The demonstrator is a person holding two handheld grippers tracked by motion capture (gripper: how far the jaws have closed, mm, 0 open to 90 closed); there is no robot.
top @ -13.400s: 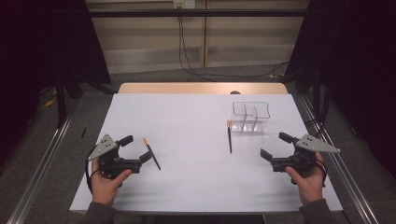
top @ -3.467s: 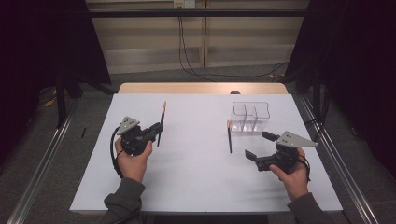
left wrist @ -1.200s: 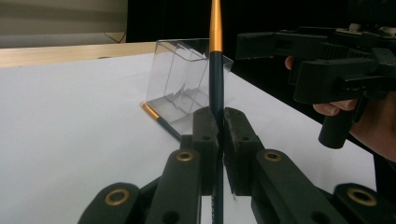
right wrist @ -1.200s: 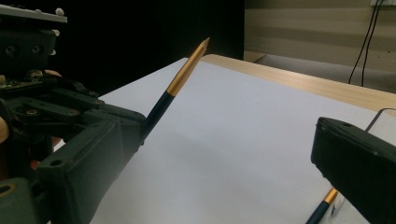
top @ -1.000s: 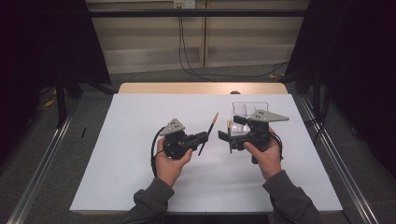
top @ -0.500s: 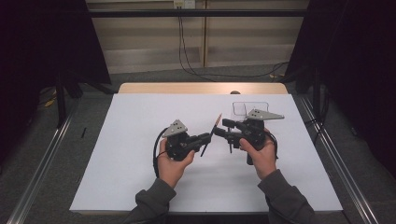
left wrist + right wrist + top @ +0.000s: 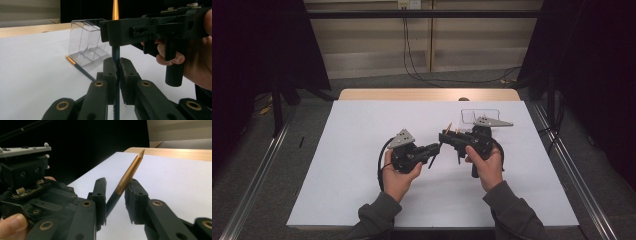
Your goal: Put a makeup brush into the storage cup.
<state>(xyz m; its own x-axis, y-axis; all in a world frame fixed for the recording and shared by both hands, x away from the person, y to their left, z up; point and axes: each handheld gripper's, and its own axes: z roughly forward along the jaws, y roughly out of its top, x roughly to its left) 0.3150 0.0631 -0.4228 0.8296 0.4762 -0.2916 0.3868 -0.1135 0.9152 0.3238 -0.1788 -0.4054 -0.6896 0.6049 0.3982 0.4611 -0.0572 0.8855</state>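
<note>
Over the middle of the white-covered table [image 7: 362, 150], a hand-to-hand pass of a pen is under way. The left gripper [image 7: 430, 149] is clamped tight on the lower, dark-blue shaft of the pen [image 7: 115, 53], holding it above the table surface and tilted up toward the far edge. The right gripper [image 7: 446, 137] has just been closing around the pen's upper part; in the right gripper view the pen [image 7: 125, 180] sits between the jaws where the dark shaft meets the gold cap, but a sliver of daylight shows on either side, so the pads do not yet appear to press on it. The pen looks slim, with a tapering gold end pointing up and away. A 2nd, matching pen [image 7: 80, 67] lies flat on the table just beside the clear plastic organizer [image 7: 86, 41] near the far right corner. Judging by the layout, 1 pen has been lifted and brought to the centre; the handover has yet to be finished, and both pens seem bound for the organizer, which looks empty.
</note>
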